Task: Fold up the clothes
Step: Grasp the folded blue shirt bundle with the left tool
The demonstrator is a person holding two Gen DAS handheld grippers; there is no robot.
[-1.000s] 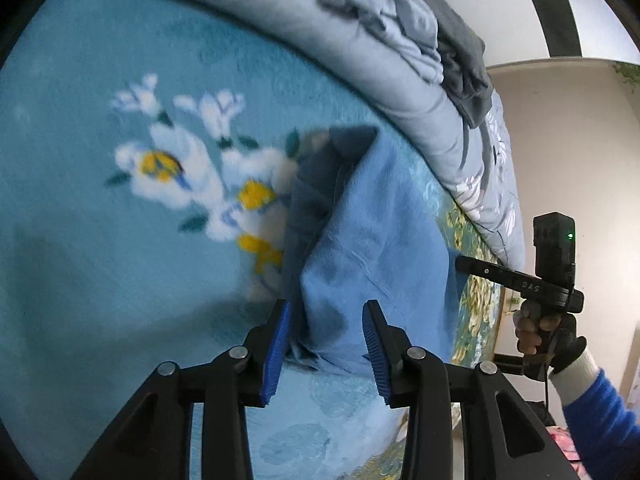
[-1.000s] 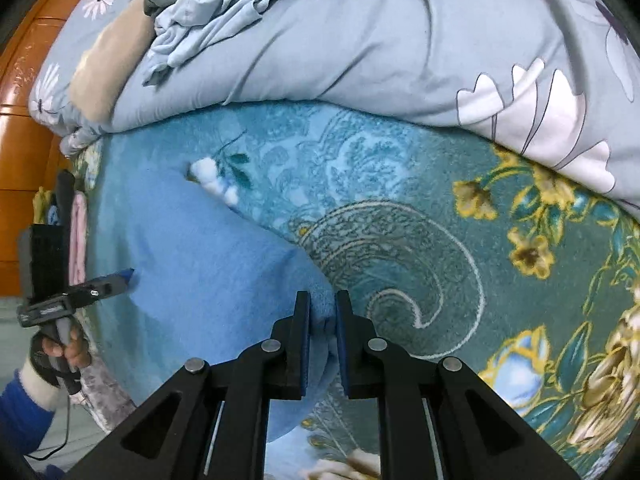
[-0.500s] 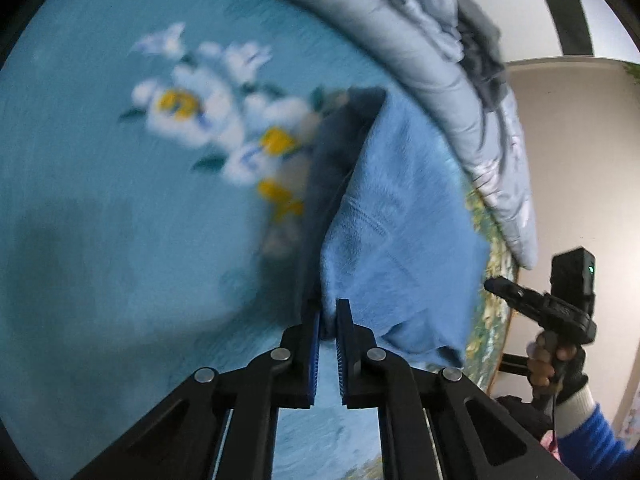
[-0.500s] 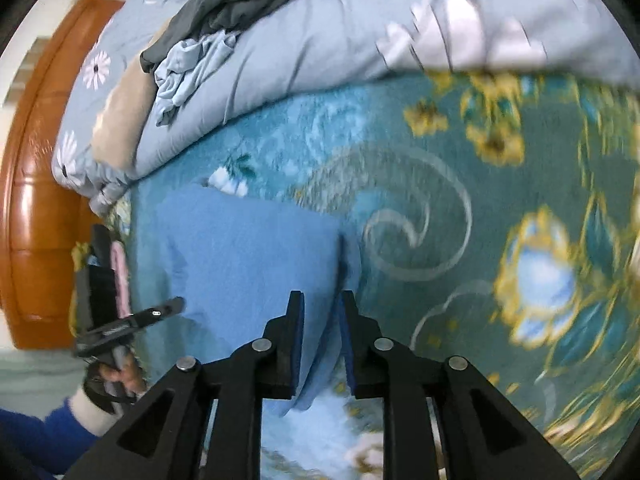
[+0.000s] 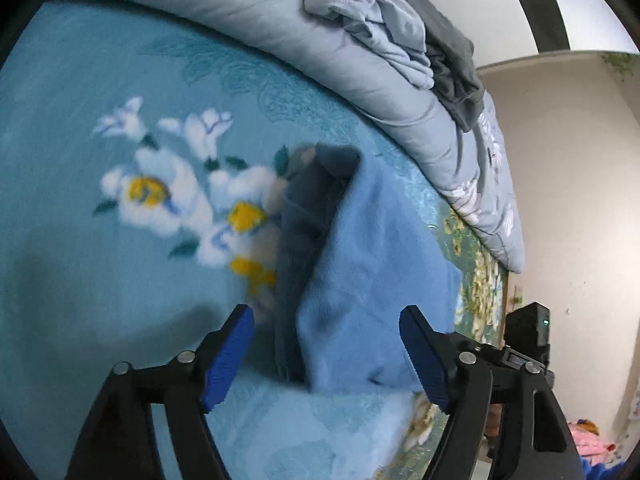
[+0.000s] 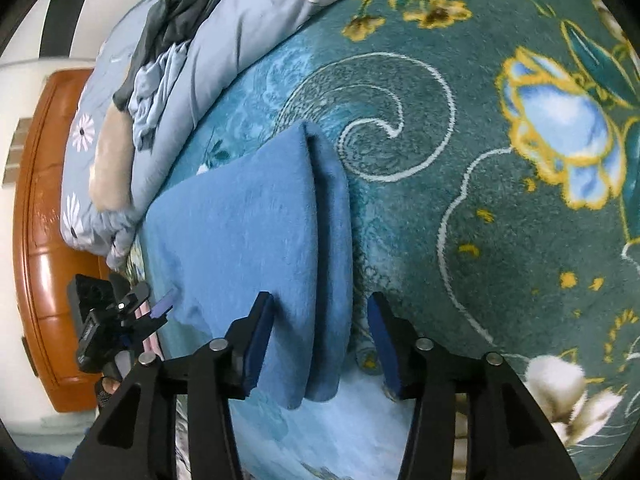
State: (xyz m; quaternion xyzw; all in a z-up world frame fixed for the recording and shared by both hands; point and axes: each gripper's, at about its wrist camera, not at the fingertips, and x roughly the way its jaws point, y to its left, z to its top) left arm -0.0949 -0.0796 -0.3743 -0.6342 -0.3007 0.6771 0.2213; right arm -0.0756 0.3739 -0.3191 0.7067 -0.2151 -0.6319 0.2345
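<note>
A folded blue garment (image 5: 372, 272) lies on a teal flowered blanket (image 5: 80, 208). In the left wrist view its near corner sits between my left gripper's (image 5: 326, 356) blue pads, which stand wide apart and are opening, with the pads off the cloth. The same blue garment (image 6: 248, 232) shows in the right wrist view, folded double with its edge toward the camera. My right gripper (image 6: 322, 346) straddles that folded edge; its jaws are opening, and the pads do not press the cloth.
A grey-blue duvet (image 5: 280, 28) with crumpled light blue and dark grey clothes (image 5: 400, 32) on top runs along the back. A wooden headboard (image 6: 40, 240) stands at the left in the right wrist view. The other hand-held gripper (image 6: 108, 320) shows at the left edge there.
Both grippers went from shut on the blue garment's edges to open, letting the cloth go. The right gripper rolled and shifted, so the folded garment now lies straight ahead of it.
</note>
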